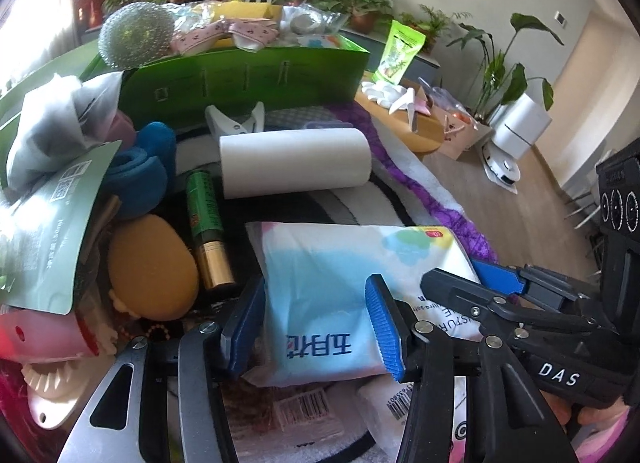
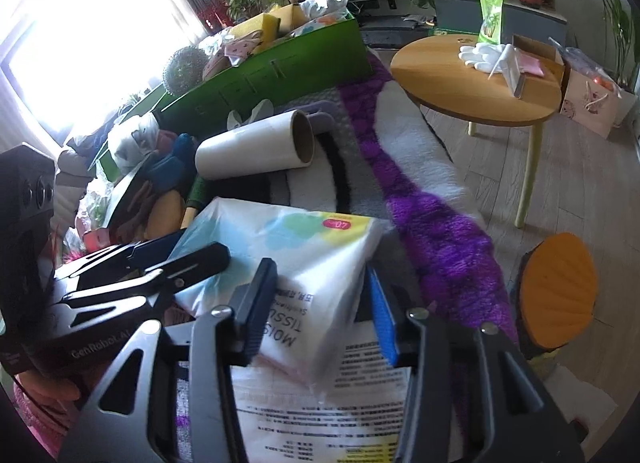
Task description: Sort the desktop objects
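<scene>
Two grippers meet on one tissue pack (image 1: pixel 320 283), which lies on the striped blanket (image 1: pixel 404 171) in front of the white paper roll (image 1: pixel 294 163). Only the left wrist view shows the green-and-gold tube (image 1: pixel 208 231), the yellow oval sponge (image 1: pixel 154 267) and the blue sock bundle (image 1: pixel 140 179) beside the pack. Only the right wrist view shows the whole round wooden table (image 2: pixel 452 91) with a white glove (image 2: pixel 482 55) on it, and the orange stool (image 2: pixel 560 287).

Both grippers slope downward toward the blanket. The left gripper (image 1: pixel 316 327) is clamped on the pack's near end, its blue pads pressing both sides. The right gripper (image 2: pixel 320 311) straddles the pack's other end; whether its pads press it I cannot tell.

Behind them, the green box (image 1: pixel 248 79) is heaped with a bumpy clear ball (image 1: pixel 136 35), pink patterned ribbon (image 1: pixel 224 33) and plastic bags (image 1: pixel 312 21).
</scene>
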A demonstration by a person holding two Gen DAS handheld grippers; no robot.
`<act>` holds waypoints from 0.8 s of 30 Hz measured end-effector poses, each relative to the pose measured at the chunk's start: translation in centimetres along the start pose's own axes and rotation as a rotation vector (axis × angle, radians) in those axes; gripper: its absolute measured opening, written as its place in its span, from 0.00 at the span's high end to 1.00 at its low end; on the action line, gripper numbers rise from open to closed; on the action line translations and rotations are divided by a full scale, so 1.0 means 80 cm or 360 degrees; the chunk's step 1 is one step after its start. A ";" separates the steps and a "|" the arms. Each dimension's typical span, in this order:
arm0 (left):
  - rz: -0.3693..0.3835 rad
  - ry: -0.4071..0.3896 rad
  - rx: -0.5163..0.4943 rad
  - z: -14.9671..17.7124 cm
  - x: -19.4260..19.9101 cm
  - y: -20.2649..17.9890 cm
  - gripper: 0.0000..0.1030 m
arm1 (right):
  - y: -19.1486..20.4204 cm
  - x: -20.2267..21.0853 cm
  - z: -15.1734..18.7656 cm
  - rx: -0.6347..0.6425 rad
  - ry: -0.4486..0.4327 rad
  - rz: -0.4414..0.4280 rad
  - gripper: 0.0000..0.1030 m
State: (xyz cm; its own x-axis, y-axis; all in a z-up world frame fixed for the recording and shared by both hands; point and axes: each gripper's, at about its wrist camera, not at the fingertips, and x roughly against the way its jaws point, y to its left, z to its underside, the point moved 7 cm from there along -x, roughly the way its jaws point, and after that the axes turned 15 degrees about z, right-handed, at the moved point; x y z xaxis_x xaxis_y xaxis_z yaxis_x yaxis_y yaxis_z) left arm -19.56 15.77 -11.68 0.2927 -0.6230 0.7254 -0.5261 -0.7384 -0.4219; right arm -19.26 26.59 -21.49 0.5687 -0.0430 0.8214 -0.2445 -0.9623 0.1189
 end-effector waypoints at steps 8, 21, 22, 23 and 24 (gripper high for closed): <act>0.0045 0.0018 0.0004 0.005 0.006 -0.010 0.50 | -0.004 0.007 -0.001 0.0008 -0.0052 0.0002 0.65; 0.0169 0.0061 -0.0113 0.052 0.041 -0.071 0.50 | -0.014 0.067 0.023 0.0100 -0.0120 0.0006 0.66; 0.0182 0.0081 -0.0123 0.057 0.040 -0.078 0.50 | -0.017 0.073 0.028 0.0118 -0.0136 0.0022 0.65; 0.0199 0.0101 -0.0130 0.060 0.037 -0.085 0.50 | -0.020 0.077 0.031 0.0133 -0.0152 0.0044 0.65; 0.0222 0.0116 -0.0133 0.066 0.034 -0.093 0.50 | -0.024 0.080 0.033 0.0148 -0.0171 0.0072 0.65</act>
State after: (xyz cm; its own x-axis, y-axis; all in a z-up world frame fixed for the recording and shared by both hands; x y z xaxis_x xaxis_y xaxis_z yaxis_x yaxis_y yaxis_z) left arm -10.60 18.17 -9.44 0.1551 -0.6951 0.7020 -0.6231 -0.6202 -0.4765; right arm -13.07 27.43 -17.94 0.6407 -0.1102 0.7598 -0.2004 -0.9793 0.0270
